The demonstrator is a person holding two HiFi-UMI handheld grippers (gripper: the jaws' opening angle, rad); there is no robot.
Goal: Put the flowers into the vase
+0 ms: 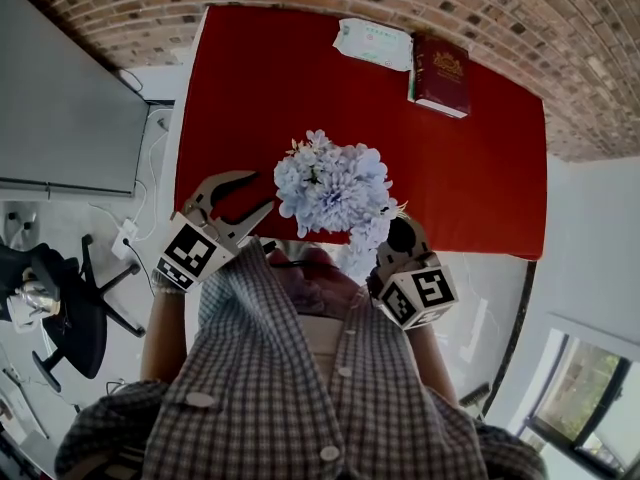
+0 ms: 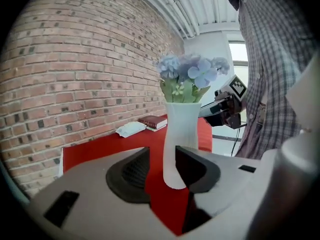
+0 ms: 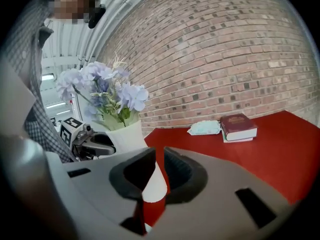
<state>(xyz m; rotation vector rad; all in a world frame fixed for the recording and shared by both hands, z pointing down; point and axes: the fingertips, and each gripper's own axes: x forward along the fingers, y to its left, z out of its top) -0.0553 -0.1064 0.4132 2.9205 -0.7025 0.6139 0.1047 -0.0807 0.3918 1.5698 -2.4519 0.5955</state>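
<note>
Flowers point(image 1: 335, 193) are in, folks: the pale blue bunch stands upright in the white vase point(image 2: 181, 134) at the near edge of the red desk point(image 1: 260, 78), right in front of the person. Closest to us, the left hand-held gripper point(image 2: 161, 153) hangs just left of the vase, jaws partly apart and nothing pinched between them; the vase foot shows through the gap, beyond the tips. On the other side, the right hand-held gripper point(image 3: 160, 153) is empty too, its jaws set to a narrow slot with the vase just past them. Both flank the vase without touching it, as far as I can see, which looks like standing guard in case it tips. Blooms spread above the rim, so I'd call the job done or very nearly. Further back, a dark red book point(image 1: 440, 73) and a pale packet point(image 1: 372, 43) lie side by side, well clear, with the brick wall point(image 2: 75, 84) behind.
</note>
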